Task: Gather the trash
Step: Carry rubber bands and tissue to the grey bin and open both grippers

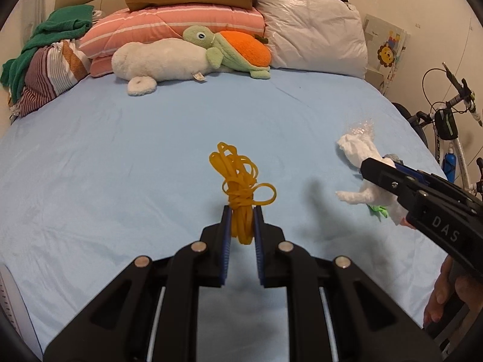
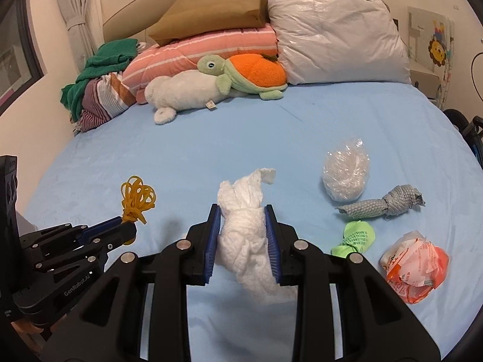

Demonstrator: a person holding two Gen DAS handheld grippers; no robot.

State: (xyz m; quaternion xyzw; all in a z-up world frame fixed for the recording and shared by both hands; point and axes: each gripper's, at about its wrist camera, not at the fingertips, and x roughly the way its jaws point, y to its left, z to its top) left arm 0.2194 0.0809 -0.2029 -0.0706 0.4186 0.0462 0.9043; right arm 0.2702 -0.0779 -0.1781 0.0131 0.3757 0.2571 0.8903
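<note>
Both hands loaded: left gripper fingers clamp the tangled yellow rubber-band bundle, right gripper fingers squeeze the crumpled white tissue wad, both lifted above the pale blue bed. By my reckoning two pieces are collected and four remain on the bed right of the tissue: clear plastic wrap ball, knotted grey mesh cloth, green wrapper, orange-and-white plastic bag.

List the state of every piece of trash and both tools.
left tool: shut on rubber bands, lifted
right tool: shut on white tissue
clear plastic wad: lying loose on bed
grey mesh cloth: knotted, loose
green wrapper: crumpled, loose
orange bag: crumpled, loose

Yellow rubber-band bundle held aloft, white crumpled tissue clamped upright
</note>
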